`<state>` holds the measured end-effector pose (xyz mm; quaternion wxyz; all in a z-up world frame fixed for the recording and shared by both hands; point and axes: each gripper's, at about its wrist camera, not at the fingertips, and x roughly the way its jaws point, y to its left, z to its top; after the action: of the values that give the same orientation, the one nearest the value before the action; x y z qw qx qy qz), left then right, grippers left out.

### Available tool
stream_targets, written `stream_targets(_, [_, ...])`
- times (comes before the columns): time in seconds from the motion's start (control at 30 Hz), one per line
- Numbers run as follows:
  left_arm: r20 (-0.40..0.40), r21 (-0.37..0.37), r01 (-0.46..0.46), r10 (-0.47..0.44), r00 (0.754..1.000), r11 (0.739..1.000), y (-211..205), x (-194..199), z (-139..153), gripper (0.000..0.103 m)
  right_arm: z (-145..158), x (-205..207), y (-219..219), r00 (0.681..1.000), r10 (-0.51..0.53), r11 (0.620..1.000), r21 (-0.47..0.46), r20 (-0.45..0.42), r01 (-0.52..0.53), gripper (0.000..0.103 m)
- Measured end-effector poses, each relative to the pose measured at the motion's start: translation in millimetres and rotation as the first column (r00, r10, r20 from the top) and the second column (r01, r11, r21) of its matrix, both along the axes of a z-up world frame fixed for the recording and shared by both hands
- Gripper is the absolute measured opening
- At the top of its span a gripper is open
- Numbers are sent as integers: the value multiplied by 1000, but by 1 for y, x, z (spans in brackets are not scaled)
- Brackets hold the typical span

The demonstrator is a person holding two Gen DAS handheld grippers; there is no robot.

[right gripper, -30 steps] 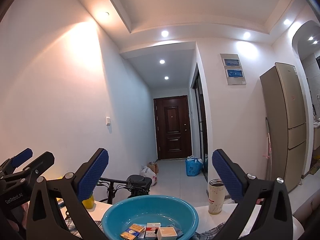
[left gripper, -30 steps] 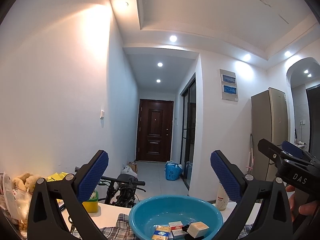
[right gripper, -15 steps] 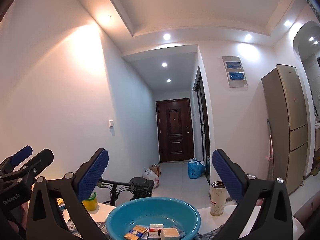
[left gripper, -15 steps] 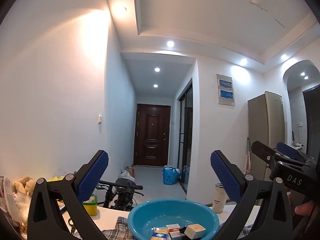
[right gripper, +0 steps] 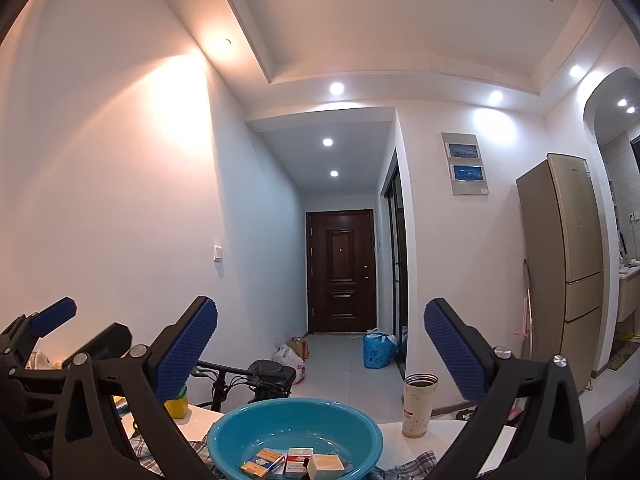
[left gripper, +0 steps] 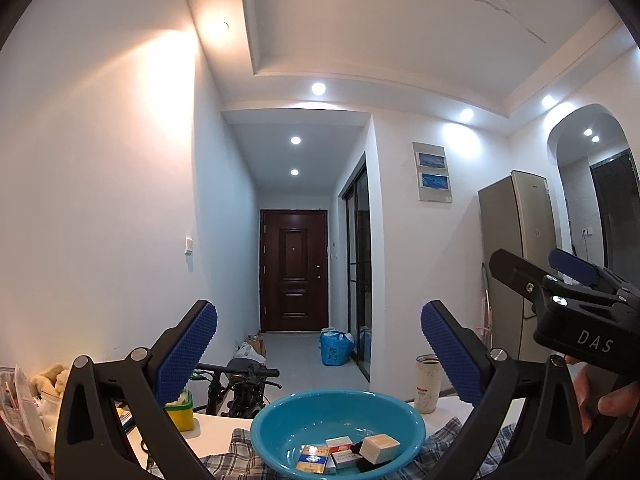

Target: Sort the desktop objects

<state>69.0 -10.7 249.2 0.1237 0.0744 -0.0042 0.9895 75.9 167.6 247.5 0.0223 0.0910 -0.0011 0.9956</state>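
Note:
A blue plastic basin [left gripper: 276, 420] [right gripper: 248, 436] stands on a plaid cloth [left gripper: 240, 444] on the white table. It holds several small boxes: a blue-and-gold pack [left gripper: 313, 458] [right gripper: 261, 462], a red-and-white pack [left gripper: 340, 446] [right gripper: 298, 458], a cream box [left gripper: 380, 446] [right gripper: 326, 466] and a small dark item [left gripper: 356, 449]. My left gripper [left gripper: 319, 344] is open and empty, raised behind the basin. My right gripper [right gripper: 320, 344] is open and empty, also raised; it shows at the right of the left wrist view [left gripper: 560, 292].
A steel tumbler [right gripper: 418, 404] [left gripper: 427, 382] stands right of the basin. A yellow-green container [left gripper: 180, 414] [right gripper: 176, 404], a plush toy [left gripper: 46, 378] and papers sit at the left. A bicycle [right gripper: 256, 376] stands behind the table, a fridge [right gripper: 568, 272] at right.
Both grippers have tilted upward a little, so the basin sits lower in both views. Both stay open and empty.

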Motion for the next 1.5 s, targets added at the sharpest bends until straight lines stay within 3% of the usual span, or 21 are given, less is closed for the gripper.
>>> stream_targets(0.23, [21,56,-13,12,1000,998,-6,19,-20,103,-13,15,-2,1000,12,1000,-7,-12,-12,103])
stream_targets(0.43, [72,59,-20,15,997,998,-9,21,-45,103,-32,20,6,1000,-5,1000,-20,21,6,103])
stream_targets(0.57, [136,82,-25,14,991,996,-7,15,-71,103,-52,18,14,997,-1,999,-35,75,3,103])
stream_targets(0.7, [220,48,-27,16,975,999,-1,4,-100,103,-73,14,26,989,52,996,-79,140,-41,103])
stream_targets(0.83, [286,56,-53,35,958,997,-2,2,-133,103,-98,8,31,980,40,997,-79,195,-25,103])
stream_targets(0.97, [274,-7,-102,100,957,995,7,10,-157,103,-129,1,27,958,62,998,-39,281,-53,103])
stream_targets(1.07, [262,-28,-111,115,958,993,7,12,-170,103,-154,3,28,949,72,997,-61,307,-56,103])
stream_targets(1.33, [343,2,-132,123,931,991,-5,-7,-205,103,-190,5,25,953,35,999,-19,302,-31,103])
stream_targets(1.5, [335,24,-115,100,937,993,-10,-9,-214,103,-203,1,25,948,25,999,-28,319,-17,103])
